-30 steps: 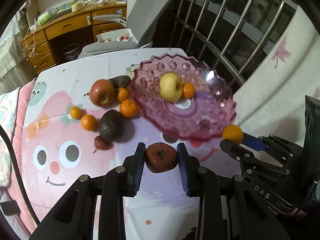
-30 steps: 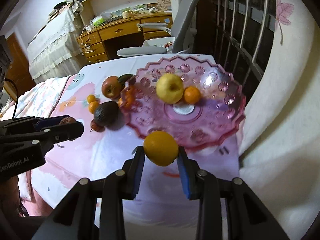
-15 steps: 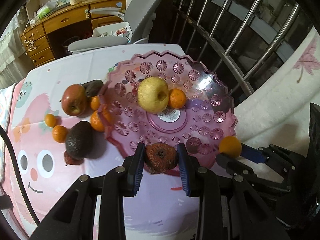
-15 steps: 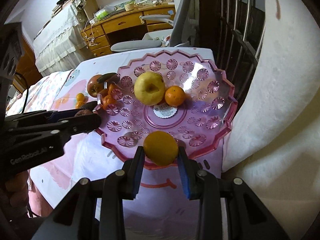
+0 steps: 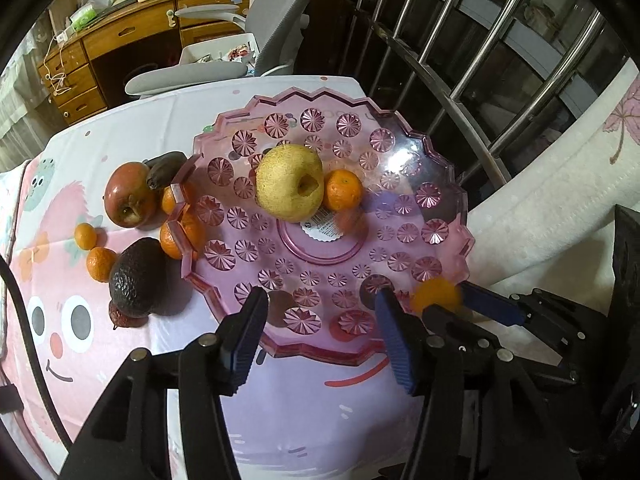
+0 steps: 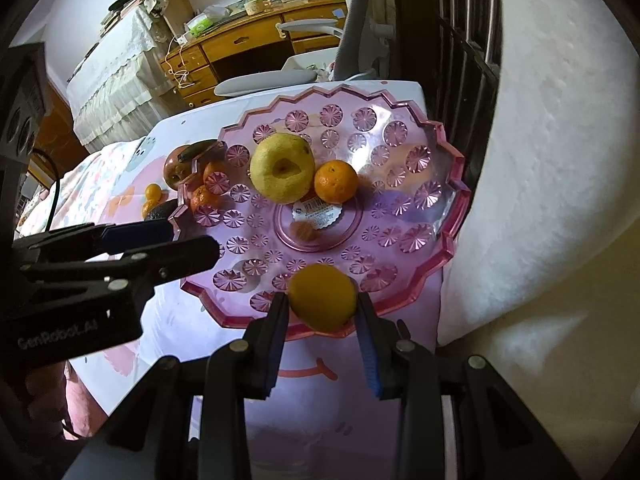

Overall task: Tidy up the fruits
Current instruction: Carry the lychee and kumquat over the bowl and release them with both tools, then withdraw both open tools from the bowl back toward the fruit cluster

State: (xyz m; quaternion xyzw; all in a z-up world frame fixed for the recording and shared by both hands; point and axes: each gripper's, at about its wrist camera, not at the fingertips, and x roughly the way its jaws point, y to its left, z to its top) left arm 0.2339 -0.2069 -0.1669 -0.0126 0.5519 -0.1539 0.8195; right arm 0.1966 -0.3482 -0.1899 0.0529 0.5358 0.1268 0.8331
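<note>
My left gripper (image 5: 320, 300) hangs over the near rim of the pink plate (image 5: 440, 148), its jaws opening with nothing between them. A blurred brown fruit (image 5: 348, 220) lies loose near the plate's centre label, beside a yellow pear (image 5: 290, 182) and a mandarin (image 5: 342, 190). My right gripper (image 6: 322, 302) is shut on an orange (image 6: 322, 290) above the plate's near rim (image 6: 448, 160). Seen from the right wrist, the left gripper (image 6: 196, 239) stands at the plate's left edge.
On the cartoon cloth left of the plate lie a red apple (image 5: 130, 194), an avocado (image 5: 138, 276), several mandarins (image 5: 100, 262) and a dark fruit (image 5: 164, 170). A grey chair (image 5: 260, 20) and window bars (image 5: 460, 60) stand behind; a white cushion (image 5: 560, 200) is right.
Both grippers moved forward and down over the plate. The left jaws opened and the brown fruit left them for the plate. The right gripper kept its orange.
</note>
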